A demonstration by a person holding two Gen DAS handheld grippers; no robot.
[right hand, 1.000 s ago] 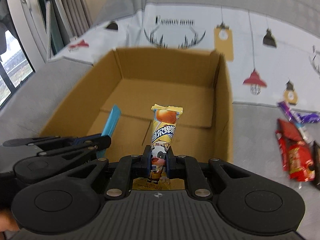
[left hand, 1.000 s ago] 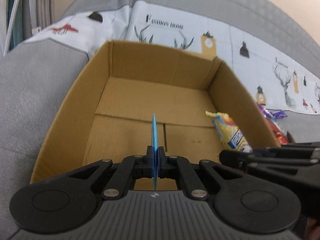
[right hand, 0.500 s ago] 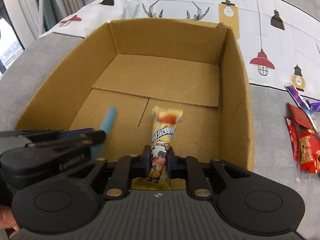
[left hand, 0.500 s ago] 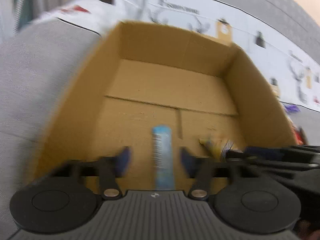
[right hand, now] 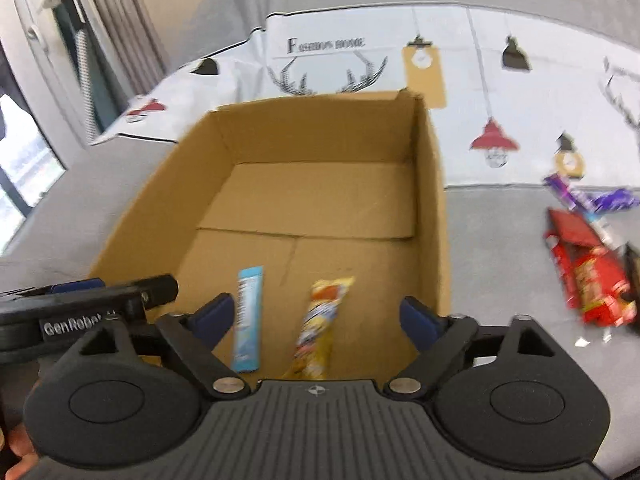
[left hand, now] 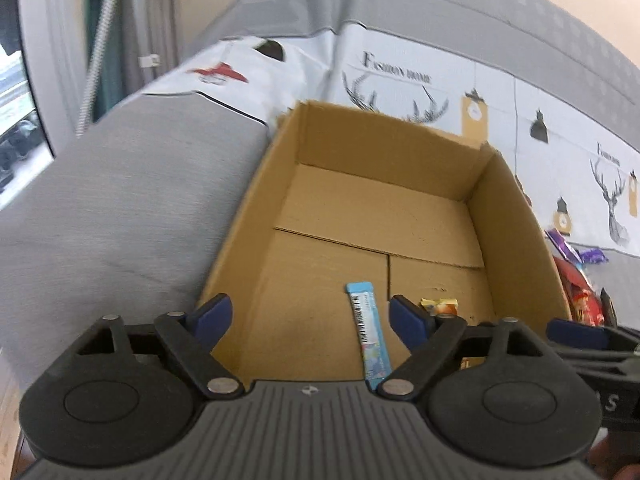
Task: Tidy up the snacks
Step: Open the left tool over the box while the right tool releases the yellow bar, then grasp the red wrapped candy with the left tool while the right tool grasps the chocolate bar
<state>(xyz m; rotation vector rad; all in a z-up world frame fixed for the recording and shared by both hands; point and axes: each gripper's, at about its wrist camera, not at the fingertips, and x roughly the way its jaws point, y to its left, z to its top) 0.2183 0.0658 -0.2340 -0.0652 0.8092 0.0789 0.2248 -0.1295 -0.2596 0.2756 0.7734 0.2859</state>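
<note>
over the near edge of the cardboard box [left hand: 256, 200], going l to r: the left hand-held gripper [left hand: 308, 314] hangs w/ its blue-padded jaws spread wide and nothing between them. a sec ago it was pinching the blue stick pack edge-on; now that blue stick pack [left hand: 368, 332] lies flat on the box floor, near the front wall, label side up. so that drop is done.

just right of it, apart and not touching, the yellow snack pack [right hand: 320, 320] lies lengthwise on the box floor too. the right hand-held gripper [right hand: 316, 318] was clamped on its tail half a sec back; now its jaws are wide apart as well and grip nothing, w/ the pack lying loose below them. frames are a bit blurred, prob from the grippers pulling back.

further right, outside the box on the grey surface, the red snack packs [right hand: 588, 276] and purple wrappers [right hand: 576, 196] sit in a loose pile, well apart from the box wall.

meaning for the task: two items are in the box and both hands are free. the rest of the pile isn't sorted yet, so i'd judge the next step is a reach to the right for the red packs, most likely w/ the right gripper since it's nearer.
</note>
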